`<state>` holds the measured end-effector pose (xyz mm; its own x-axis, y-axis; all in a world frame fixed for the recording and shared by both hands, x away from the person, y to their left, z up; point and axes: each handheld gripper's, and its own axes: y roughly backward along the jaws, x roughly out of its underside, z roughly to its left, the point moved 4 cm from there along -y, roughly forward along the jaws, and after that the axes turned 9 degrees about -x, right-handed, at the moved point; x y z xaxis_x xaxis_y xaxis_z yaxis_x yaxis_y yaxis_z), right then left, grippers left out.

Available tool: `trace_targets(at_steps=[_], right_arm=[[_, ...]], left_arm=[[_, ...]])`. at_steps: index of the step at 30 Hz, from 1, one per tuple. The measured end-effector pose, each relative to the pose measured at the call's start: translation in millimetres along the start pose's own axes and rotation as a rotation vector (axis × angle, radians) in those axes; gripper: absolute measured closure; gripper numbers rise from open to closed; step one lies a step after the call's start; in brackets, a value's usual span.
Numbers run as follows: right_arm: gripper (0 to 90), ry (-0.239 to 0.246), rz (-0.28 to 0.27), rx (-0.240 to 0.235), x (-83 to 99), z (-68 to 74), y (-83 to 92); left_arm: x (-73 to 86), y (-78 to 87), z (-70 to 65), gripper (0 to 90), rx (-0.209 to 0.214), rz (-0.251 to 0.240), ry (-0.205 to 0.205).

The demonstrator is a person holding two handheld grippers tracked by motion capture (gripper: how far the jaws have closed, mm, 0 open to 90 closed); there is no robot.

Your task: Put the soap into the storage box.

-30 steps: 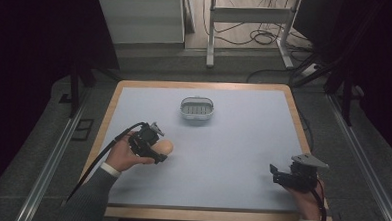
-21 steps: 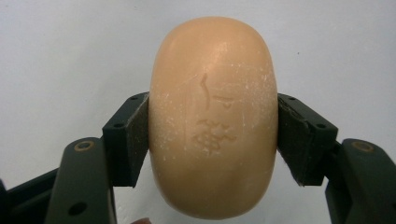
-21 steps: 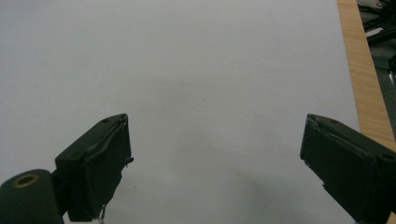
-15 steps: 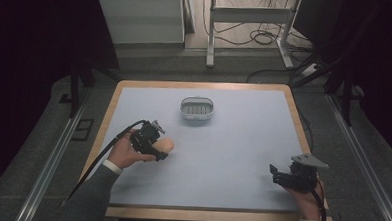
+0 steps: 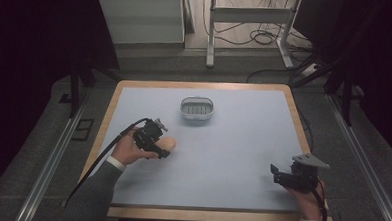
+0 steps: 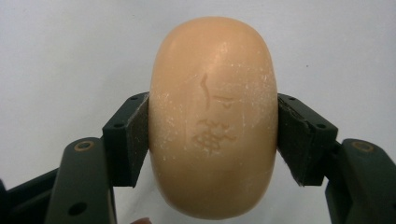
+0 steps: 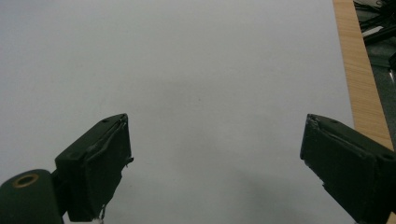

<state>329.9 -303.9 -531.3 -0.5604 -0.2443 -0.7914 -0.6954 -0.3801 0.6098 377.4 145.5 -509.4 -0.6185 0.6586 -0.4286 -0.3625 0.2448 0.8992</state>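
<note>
A peach-coloured oval soap bar (image 6: 213,116) with stamped characters sits squeezed between the two black jaws of my left gripper (image 6: 213,137). From above, that gripper (image 5: 157,144) is at the table's left side with the soap bar (image 5: 167,144) sticking out to its right, just over the pale blue surface. My right gripper (image 5: 277,174) rests near the front right corner, and its jaws stand wide apart with nothing between them (image 7: 215,163). A small grey soap dish (image 5: 197,109) with a slotted floor stands at the back centre of the table.
The table (image 5: 242,152) has a pale blue top with a wooden rim (image 5: 297,120). A black cable (image 5: 109,149) trails from the left gripper off the left edge. Metal rails and floor cables lie around the table.
The left gripper with the soap bar has shifted very slightly; the right gripper has stayed where it was.
</note>
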Motion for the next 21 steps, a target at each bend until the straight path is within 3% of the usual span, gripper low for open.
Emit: trace_targets(at_steps=[11, 21], right_arm=[[8.4, 0.006, -0.002, 0.004, -1.1, 0.6, 1.3], [8.4, 0.009, -0.003, 0.002, -1.6, 1.1, 0.7]], left_arm=[[-2.4, -0.8, 11.6, 32.9, -0.007, -0.016, 0.028], [-11.1, -1.7, 15.2, 32.9, -0.016, -0.012, 0.026]])
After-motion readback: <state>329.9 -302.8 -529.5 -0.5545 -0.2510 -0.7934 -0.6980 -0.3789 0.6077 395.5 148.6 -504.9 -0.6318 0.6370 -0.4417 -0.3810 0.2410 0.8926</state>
